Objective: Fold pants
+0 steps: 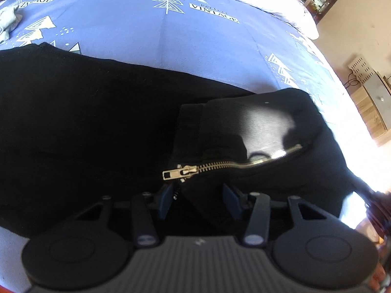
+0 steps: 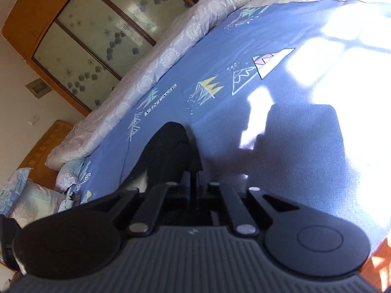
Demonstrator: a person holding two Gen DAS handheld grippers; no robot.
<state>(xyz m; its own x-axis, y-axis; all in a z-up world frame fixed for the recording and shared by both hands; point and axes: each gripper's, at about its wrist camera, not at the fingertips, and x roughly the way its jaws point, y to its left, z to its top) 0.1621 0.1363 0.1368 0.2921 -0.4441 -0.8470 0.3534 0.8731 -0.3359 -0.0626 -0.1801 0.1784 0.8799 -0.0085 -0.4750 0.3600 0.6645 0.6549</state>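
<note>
Blue bed sheet printed with white tree motifs fills the upper half of the left wrist view and most of the right wrist view, sunlit at the right of the latter. Black fabric pants lie spread across the middle of the left view, waist end at lower right, with the fly turned open to show a pale pocket lining and a metal zipper.

Left gripper, bottom centre, stands with its blue pads parted; a flap of the waistband lies between them, apparently not pinched. Right gripper, bottom centre of its view, has its jaws drawn together on a raised fold of the black cloth.

The step appears to be taking hold of the waist. To do it well, the left pads should close on cloth clear of the zipper teeth, both grips level, so the fabric lifts taut and folds without creasing.
</note>
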